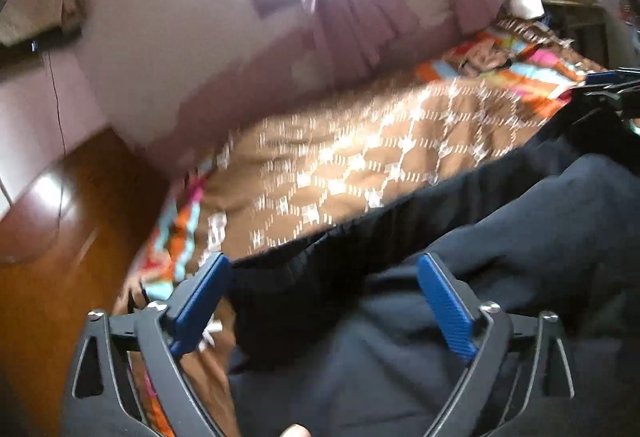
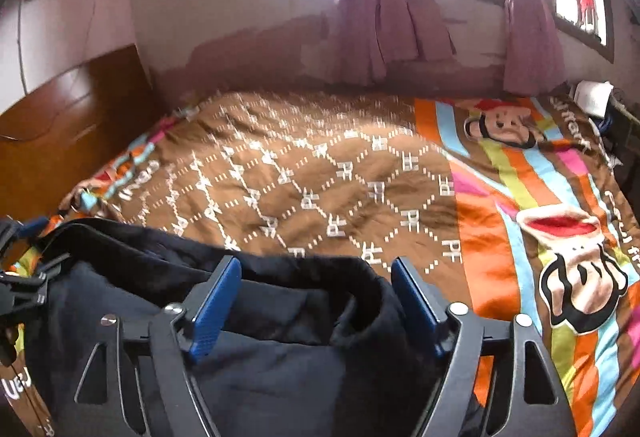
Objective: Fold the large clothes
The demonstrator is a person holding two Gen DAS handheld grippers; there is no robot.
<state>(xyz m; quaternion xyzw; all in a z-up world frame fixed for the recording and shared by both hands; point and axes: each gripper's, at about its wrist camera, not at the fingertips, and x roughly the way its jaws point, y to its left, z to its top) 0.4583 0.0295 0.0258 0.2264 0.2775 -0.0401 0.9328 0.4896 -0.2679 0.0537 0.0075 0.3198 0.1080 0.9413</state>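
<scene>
A large dark navy garment point(image 1: 460, 245) lies on the near part of the bed, bunched with a ribbed black edge toward the bedspread. My left gripper point(image 1: 324, 265) is open, its blue pads point(image 1: 444, 301) spread over the garment's left part. My right gripper point(image 2: 316, 269) is open above the garment point(image 2: 280, 317), its blue pads point(image 2: 216, 305) on either side of a raised fold near the garment's right end. The right gripper shows at the right edge of the left wrist view point(image 1: 608, 85). The left gripper shows at the left edge of the right wrist view point(image 2: 20, 261).
The bed carries a brown patterned bedspread point(image 2: 320, 173) with orange, blue and green cartoon stripes on its right side point(image 2: 560, 237). A wooden headboard point(image 2: 68, 117) stands at the left. A pink wall, a window and purple curtains point(image 2: 388, 25) are behind the bed.
</scene>
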